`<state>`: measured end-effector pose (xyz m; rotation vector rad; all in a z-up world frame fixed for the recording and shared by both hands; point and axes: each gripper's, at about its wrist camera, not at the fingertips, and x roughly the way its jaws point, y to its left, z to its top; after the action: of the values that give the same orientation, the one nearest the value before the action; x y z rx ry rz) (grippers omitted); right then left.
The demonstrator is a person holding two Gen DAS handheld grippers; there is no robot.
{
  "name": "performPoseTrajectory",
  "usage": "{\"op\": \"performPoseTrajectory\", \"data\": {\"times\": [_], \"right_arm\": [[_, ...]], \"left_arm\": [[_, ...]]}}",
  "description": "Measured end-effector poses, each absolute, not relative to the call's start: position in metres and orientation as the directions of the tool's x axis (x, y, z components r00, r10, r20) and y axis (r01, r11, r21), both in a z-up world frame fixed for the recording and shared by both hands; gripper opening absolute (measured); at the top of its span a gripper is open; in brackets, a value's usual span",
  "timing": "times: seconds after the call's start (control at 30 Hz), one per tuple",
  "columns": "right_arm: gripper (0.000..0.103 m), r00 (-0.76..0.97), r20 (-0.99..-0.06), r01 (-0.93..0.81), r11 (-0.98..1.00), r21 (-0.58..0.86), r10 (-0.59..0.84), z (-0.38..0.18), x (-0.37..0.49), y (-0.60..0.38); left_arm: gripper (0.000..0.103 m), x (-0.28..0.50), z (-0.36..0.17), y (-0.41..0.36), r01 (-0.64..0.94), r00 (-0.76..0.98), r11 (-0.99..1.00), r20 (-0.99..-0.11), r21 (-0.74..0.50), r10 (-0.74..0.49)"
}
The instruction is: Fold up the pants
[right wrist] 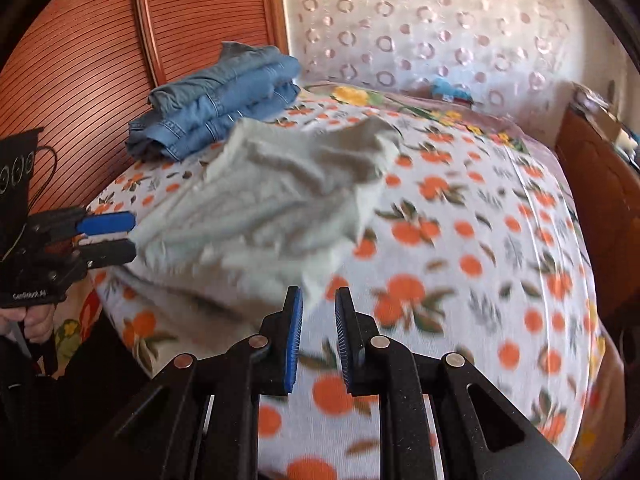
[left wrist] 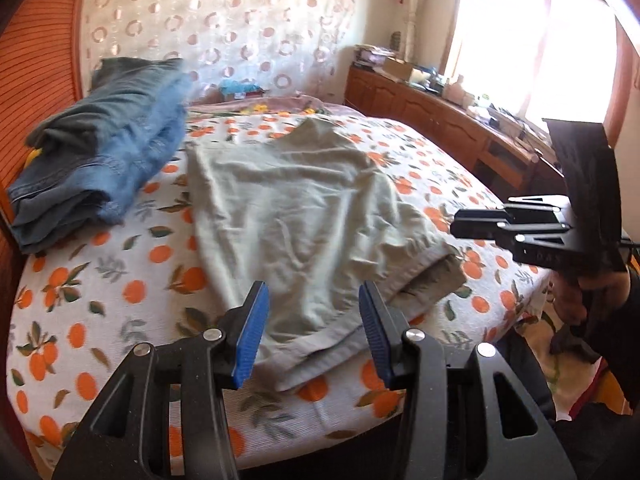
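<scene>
surface: orange-print bedspread (left wrist: pixel 100 280) | room: wooden headboard (right wrist: pixel 80 60), bright window (left wrist: pixel 520 40) | both grippers parted, empty

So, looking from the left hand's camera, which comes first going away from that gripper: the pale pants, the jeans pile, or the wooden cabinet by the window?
From the left gripper:
1. Pale pants, lying on the bed straight ahead, their near edge between the fingers.
2. Jeans pile, folded, farther back on the left.
3. Wooden cabinet, far right under the window, beyond the bed.
</scene>
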<state>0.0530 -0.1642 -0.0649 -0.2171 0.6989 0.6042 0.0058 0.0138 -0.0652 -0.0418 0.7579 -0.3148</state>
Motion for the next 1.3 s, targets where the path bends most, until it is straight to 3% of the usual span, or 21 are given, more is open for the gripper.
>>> {"op": "performPoseTrajectory", "data": {"times": [0.53,1.0,1.03,1.07,1.3], "right_arm": [[0.017,0.586,-0.654,-0.597,0.801,0.051,0.479,-0.085,0.037,-0.166],[0.022,0.595,-0.638,-0.584,0.809,0.075,0.489,-0.089,0.042,-0.163],[0.020,0.599,-0.639,-0.580,0.812,0.070,0.483,-0.090,0.041,-0.163],[0.007,0.606,-0.635,-0.574,0.816,0.068,0.479,-0.089,0.040,-0.164],[0.001,0.613,-0.609,-0.585,0.807,0.079,0.504,-0.076,0.016,-0.174]], "left_arm": [[0.048,0.013,-0.075,-0.026,0.351,0.619,0.929,-0.715,-0.117,-0.324],[0.048,0.018,-0.085,-0.014,0.311,0.617,0.942,-0.726,-0.129,-0.303],[0.048,0.018,-0.085,-0.014,0.309,0.616,0.942,-0.728,-0.128,-0.301],[0.048,0.018,-0.086,-0.013,0.309,0.615,0.942,-0.729,-0.130,-0.302],[0.048,0.018,-0.091,-0.014,0.301,0.612,0.944,-0.732,-0.135,-0.300]]}}
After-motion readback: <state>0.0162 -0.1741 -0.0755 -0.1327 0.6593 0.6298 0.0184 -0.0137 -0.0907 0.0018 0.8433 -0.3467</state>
